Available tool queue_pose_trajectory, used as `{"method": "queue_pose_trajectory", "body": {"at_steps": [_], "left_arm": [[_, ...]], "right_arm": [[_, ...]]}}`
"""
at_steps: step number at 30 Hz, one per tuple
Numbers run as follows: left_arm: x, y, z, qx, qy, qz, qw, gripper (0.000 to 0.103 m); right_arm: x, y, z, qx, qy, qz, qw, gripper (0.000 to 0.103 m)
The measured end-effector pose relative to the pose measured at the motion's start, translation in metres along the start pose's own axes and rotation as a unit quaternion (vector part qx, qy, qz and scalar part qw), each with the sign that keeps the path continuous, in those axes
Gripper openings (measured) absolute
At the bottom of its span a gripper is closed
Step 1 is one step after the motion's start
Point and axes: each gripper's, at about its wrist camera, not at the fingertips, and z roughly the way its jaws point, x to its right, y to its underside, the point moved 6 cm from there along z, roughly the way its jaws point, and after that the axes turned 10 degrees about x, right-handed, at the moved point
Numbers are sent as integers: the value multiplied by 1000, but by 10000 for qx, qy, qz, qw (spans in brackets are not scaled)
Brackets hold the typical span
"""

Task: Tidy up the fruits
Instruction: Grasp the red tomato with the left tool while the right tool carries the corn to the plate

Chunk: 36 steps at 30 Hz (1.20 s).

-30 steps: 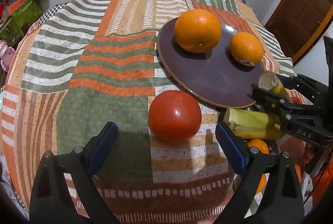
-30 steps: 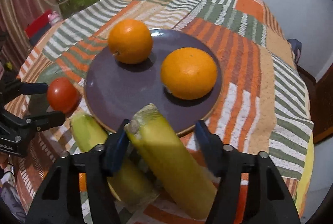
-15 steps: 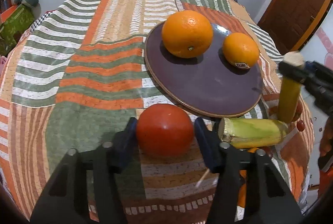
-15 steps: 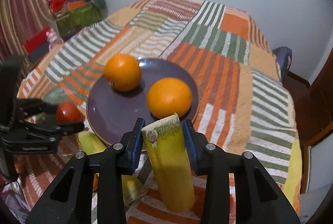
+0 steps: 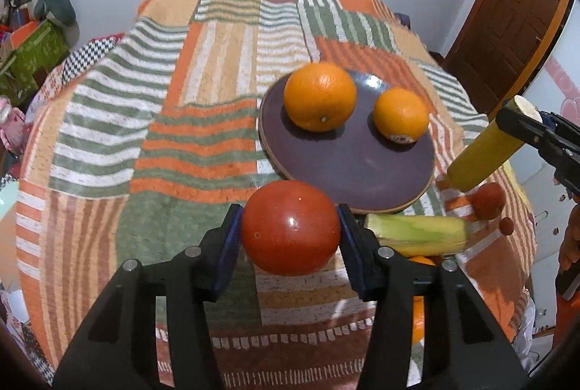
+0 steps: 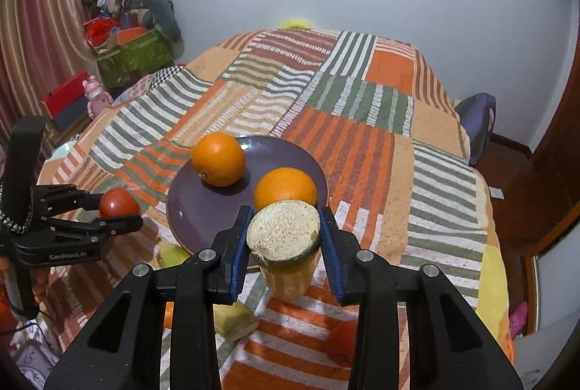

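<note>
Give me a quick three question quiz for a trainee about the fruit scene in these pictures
1. True or false: the left gripper is shut on the tomato.
2. How many oranges sit on the purple plate?
3. The right gripper holds: A) an orange B) the yellow banana piece C) nothing.

Key: 1. True. 2. Two: the larger orange and the smaller orange. 3. B.

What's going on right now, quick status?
Left gripper shut on tomato. Right gripper shut on yellow stalk. Two oranges on purple plate; nothing blocking it.
</note>
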Motion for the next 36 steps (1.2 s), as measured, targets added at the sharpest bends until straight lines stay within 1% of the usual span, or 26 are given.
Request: {"method": "queue_pose_trajectory", "body": {"at_steps": [8, 16, 21, 26, 32, 36], "left_arm": [[9, -20, -16, 268, 35, 115, 9996, 51], [20, -36, -12, 384, 69, 288, 9988, 51], [24, -40, 2, 307, 117, 331, 9989, 51], [25, -38, 21, 142, 215, 310, 9992, 51], [26, -36, 45, -48, 250, 402, 9989, 51], [26, -38, 60, -149, 268, 396, 9987, 51]], "right_arm": [[-14, -17, -13, 241, -141, -87, 9996, 33], [-35, -23, 0, 242, -416, -156, 9987, 33], [-44, -22, 20, 54, -592, -163, 9981, 33], [-48, -17, 40, -177, -824, 6, 9964, 33], [-48, -11, 66, -422, -797, -24, 9959, 33], [-43, -15, 74, -411, -807, 101, 9958, 33]]}}
